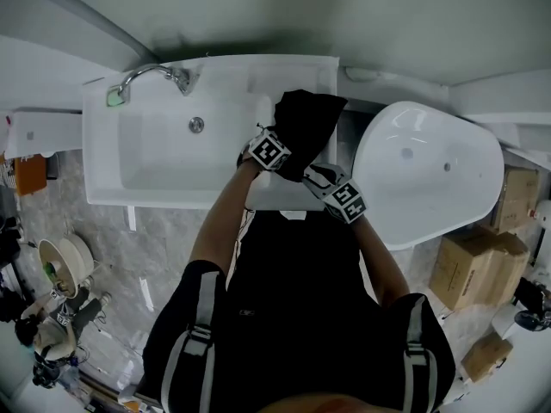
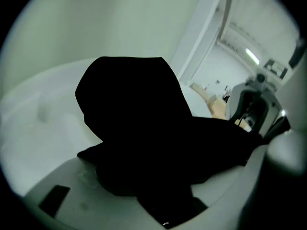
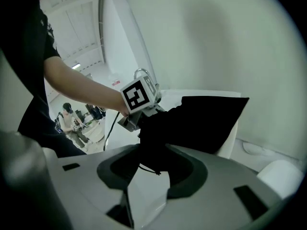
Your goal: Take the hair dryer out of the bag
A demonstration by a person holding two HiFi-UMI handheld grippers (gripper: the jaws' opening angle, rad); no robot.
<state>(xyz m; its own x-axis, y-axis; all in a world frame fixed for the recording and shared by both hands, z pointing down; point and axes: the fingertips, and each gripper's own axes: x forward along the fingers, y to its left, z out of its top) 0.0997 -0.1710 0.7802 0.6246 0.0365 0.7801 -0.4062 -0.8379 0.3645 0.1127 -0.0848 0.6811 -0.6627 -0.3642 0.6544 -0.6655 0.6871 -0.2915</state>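
Note:
A black cloth bag (image 1: 307,120) stands on the white counter (image 1: 293,69) to the right of the sink basin. My left gripper (image 1: 287,163) is at the bag's near left edge and looks shut on its cloth. In the left gripper view the bag (image 2: 134,123) fills the middle and runs down between the grey jaws (image 2: 160,202). My right gripper (image 1: 317,177) is at the bag's near right side. Its jaws (image 3: 148,171) stand apart with bag cloth (image 3: 201,121) and a thin cord (image 3: 149,169) between them. The left gripper (image 3: 135,121) shows there too. No hair dryer is in sight.
A white sink basin (image 1: 164,157) with a chrome tap (image 1: 153,73) lies left of the bag. A white oval tub (image 1: 430,175) stands at the right. Cardboard boxes (image 1: 472,265) sit on the floor at the far right, and the wall is just behind the counter.

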